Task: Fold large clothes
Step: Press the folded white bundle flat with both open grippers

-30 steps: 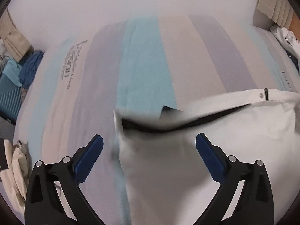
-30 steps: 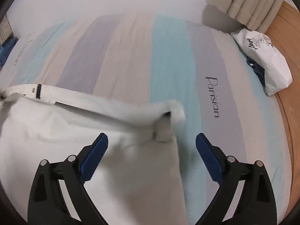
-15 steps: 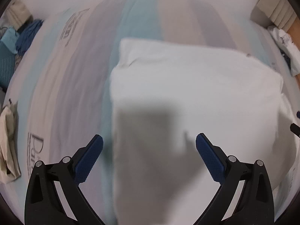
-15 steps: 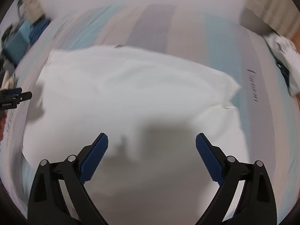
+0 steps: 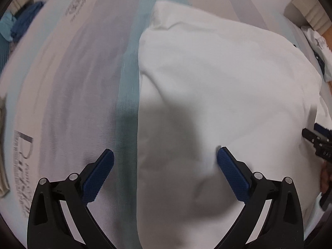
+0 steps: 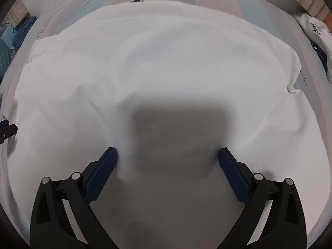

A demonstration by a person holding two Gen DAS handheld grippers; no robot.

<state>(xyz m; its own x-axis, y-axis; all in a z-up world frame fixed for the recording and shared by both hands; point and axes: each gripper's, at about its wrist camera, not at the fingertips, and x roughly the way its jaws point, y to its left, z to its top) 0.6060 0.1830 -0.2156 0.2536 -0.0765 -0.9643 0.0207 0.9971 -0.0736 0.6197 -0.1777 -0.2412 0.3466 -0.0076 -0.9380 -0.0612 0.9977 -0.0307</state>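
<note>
A large white garment (image 5: 217, 78) lies folded flat on the striped bed; it fills most of the right wrist view (image 6: 166, 66). My left gripper (image 5: 165, 172) is open and empty, low over the garment's left edge, with its left pad over the sheet. My right gripper (image 6: 167, 171) is open and empty, low over the garment's near middle. The right gripper's tip shows at the right edge of the left wrist view (image 5: 319, 143), and the left gripper's tip shows at the left edge of the right wrist view (image 6: 7, 129).
The bed sheet (image 5: 68, 87) has grey, teal and beige stripes with printed lettering. A pile of blue clothes (image 5: 18, 27) lies at the far left. A folded white garment with print (image 6: 313, 33) lies at the far right near beige curtains (image 6: 311, 0).
The garment's far edge came over and dropped flat onto the bed, folded. Both grippers, open throughout, moved down closer to the cloth.
</note>
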